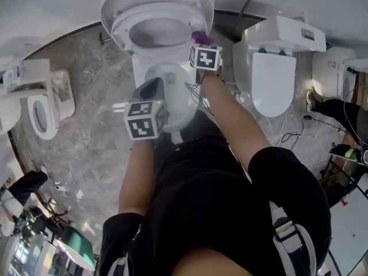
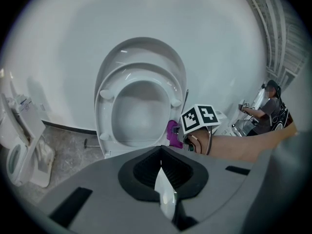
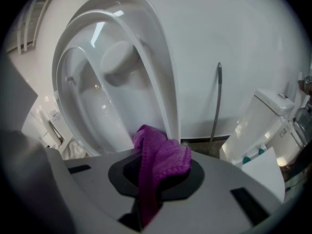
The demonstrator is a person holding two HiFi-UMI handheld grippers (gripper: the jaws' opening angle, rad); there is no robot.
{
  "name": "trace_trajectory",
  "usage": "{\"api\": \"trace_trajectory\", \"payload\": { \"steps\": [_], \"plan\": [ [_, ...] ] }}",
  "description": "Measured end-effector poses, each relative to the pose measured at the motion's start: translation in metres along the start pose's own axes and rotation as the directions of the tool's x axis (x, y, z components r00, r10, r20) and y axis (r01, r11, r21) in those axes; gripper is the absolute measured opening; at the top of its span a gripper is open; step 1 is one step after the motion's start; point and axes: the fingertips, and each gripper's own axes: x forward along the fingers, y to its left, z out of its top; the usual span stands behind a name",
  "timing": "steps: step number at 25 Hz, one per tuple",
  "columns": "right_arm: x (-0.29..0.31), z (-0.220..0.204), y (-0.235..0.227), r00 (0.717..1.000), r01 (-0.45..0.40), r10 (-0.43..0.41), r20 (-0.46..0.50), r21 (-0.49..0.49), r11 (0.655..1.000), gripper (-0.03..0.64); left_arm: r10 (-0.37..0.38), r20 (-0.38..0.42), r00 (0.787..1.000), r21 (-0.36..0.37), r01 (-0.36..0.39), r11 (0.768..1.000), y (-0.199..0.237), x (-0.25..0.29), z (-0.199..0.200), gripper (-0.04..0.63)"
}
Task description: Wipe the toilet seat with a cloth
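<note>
Left hand-held gripper, lower centre of its own view, has its jaws closed together with nothing between them. Right hand-held gripper clamps a purple knitted cloth, positioned at the lower right edge of the raised white oval plastic toilet seat.

The left tongs are pressed together with nothing between the jaws. Beyond them the toilet seat stands raised against its lid — underside facing out. At the seat's right edge, the right tongs hold a purple cloth — their marker cube just behind.
</note>
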Motion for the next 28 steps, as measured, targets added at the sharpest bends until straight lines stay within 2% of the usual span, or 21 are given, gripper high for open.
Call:
{"api": "trace_trajectory", "payload": {
  "steps": [8,14,21,28],
  "plan": [
    [-0.033,0.033,0.008,0.998,-0.003,-0.006,0.068,0.132,0.991,0.051,-0.022,0.018,1.000,0.027,0.021,0.999,-0.005,-0.016,0.017,0.008],
    [-0.055,0.059,0.018,0.993,0.004,-0.020,0.119,0.138,0.990,0.051,-0.043,0.027,0.999,0.054,0.042,0.998,-0.005,-0.035,0.030,0.008],
    [-0.077,0.061,0.026,0.991,0.037,-0.058,0.121,0.165,0.986,0.051,-0.077,0.035,0.996,0.099,0.073,0.992,0.002,-0.054,0.045,0.008],
    [-0.099,0.069,0.036,0.978,0.041,-0.075,0.194,0.171,0.984,0.052,-0.109,0.029,0.994,0.135,0.104,0.985,0.012,-0.062,0.049,0.008]
  ]
}}
